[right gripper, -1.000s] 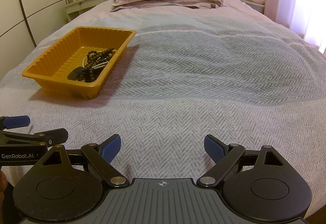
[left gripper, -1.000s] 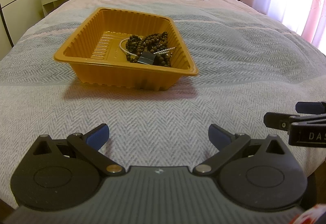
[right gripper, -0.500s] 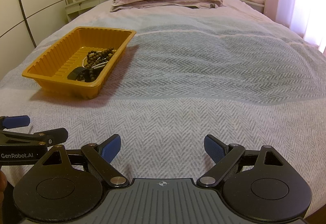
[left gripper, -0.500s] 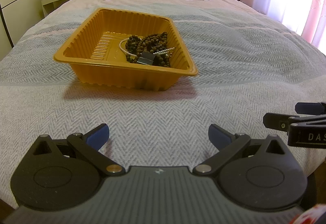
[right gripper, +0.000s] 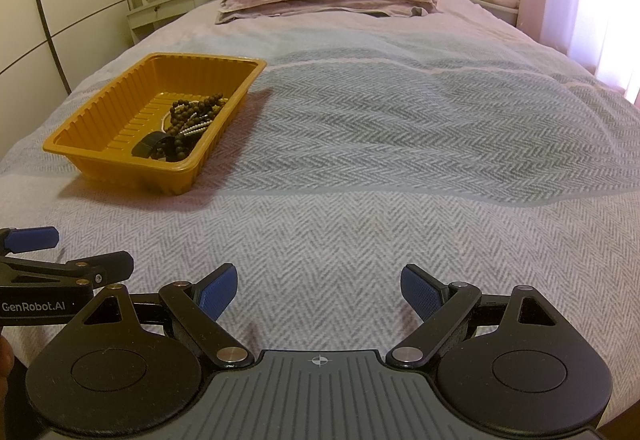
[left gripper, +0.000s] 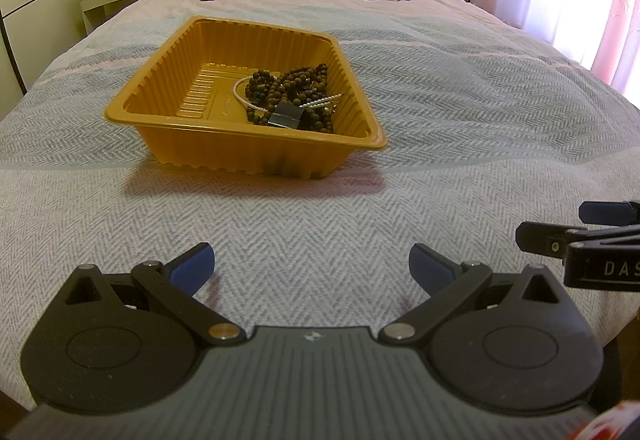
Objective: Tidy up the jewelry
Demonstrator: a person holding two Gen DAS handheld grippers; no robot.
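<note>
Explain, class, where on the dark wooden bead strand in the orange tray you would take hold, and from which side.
Pinch the dark bead strand at the loop heaped highest near the tray's far right, coming straight down from above. The ribbed walls block a sideways approach, and that raised loop sits clear of the white bead string and black band tangled nearer the front.

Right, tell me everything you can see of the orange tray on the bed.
The orange tray is a shallow rectangular tub of thin, glossy plastic with ribbed walls, a ridged floor and a rolled rim. It sits upright and open on the grey herringbone bedspread, casting a shadow on the fabric in front of it. Bunched at one end of it lie dark brown bead strands, a thin white bead string and a small dark band; the rest of its floor is bare. Nothing else touches it.
</note>
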